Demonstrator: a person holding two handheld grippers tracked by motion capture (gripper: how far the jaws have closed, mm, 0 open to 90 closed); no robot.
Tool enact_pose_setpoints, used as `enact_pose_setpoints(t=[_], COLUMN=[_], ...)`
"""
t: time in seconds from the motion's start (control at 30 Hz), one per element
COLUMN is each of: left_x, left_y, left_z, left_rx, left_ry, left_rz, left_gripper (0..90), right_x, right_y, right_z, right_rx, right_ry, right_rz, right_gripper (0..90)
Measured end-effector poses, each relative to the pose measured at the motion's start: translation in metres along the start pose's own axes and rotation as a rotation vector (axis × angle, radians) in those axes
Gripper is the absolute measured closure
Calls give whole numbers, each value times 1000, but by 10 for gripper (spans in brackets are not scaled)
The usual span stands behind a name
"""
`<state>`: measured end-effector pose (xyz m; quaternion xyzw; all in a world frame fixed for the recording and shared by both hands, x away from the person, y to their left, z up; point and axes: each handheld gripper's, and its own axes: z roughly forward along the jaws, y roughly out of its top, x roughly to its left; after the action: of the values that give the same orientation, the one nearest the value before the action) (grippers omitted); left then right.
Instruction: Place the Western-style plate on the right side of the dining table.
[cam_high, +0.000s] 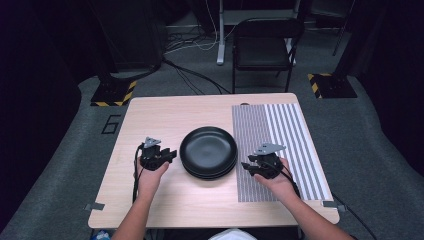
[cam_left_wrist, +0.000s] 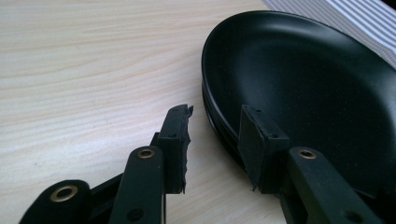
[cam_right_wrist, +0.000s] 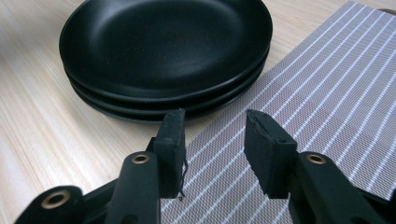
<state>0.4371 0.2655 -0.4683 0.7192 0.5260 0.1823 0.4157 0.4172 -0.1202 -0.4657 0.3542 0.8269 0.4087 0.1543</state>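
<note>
A stack of three black plates (cam_high: 208, 152) sits near the middle of the wooden table (cam_high: 165, 115). My left gripper (cam_high: 173, 153) hovers just left of the stack, pointing at it. In the left gripper view the stack's rim (cam_left_wrist: 219, 116) lies close by the right jaw, and the gripper (cam_left_wrist: 215, 112) is open with nothing clamped. My right gripper (cam_high: 245, 166) is to the right of the stack, over the near left part of a grey striped placemat (cam_high: 280, 145). In the right gripper view it (cam_right_wrist: 214, 115) stands open and empty, a little short of the plates (cam_right_wrist: 163, 51), above the mat (cam_right_wrist: 327, 93).
The placemat covers the right third of the table up to its far edge. A black folding chair (cam_high: 262, 47) stands beyond the table, with cables on the floor and yellow-black marked stand bases (cam_high: 115, 92) at both sides. Bare wood lies left of the plates.
</note>
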Motion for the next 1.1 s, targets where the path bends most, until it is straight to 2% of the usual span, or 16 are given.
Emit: enact_pose_setpoints(t=[0.13,0.2,0.37,0.53,0.7,0.83,0.93,1.03,1.1], left_x=[-2,-2,-3,-4,-6,-5,-2,2,3], left_y=[2,4,11,19,24,21,17,13,12], left_z=[2,2,1,2,7,14,16,19,20], left_rx=[-11,-5,-10,2,20,19,15,31,37], left_ry=[-23,-15,-17,-12,-20,-28,-48,-44,-35], left_rz=[-13,-19,-10,-16,-20,-39,-45,-49,-43], left_gripper=[557,542,541,564,626,675,683,683,677], right_x=[-4,-5,-12,-19,-24,-25,-27,-27,-26], right_y=[7,10,18,24,29,32,32,30,29], right_z=[6,9,14,17,23,30,35,39,42], right_rx=[-10,-17,-19,-36,-39,-39,-25,-21,-7], right_ry=[-4,-18,-16,-24,-19,-16,-5,3,2], right_rz=[23,36,71,103,119,116,130,141,131], right_gripper=[599,599,575,571,585,604,614,627,632])
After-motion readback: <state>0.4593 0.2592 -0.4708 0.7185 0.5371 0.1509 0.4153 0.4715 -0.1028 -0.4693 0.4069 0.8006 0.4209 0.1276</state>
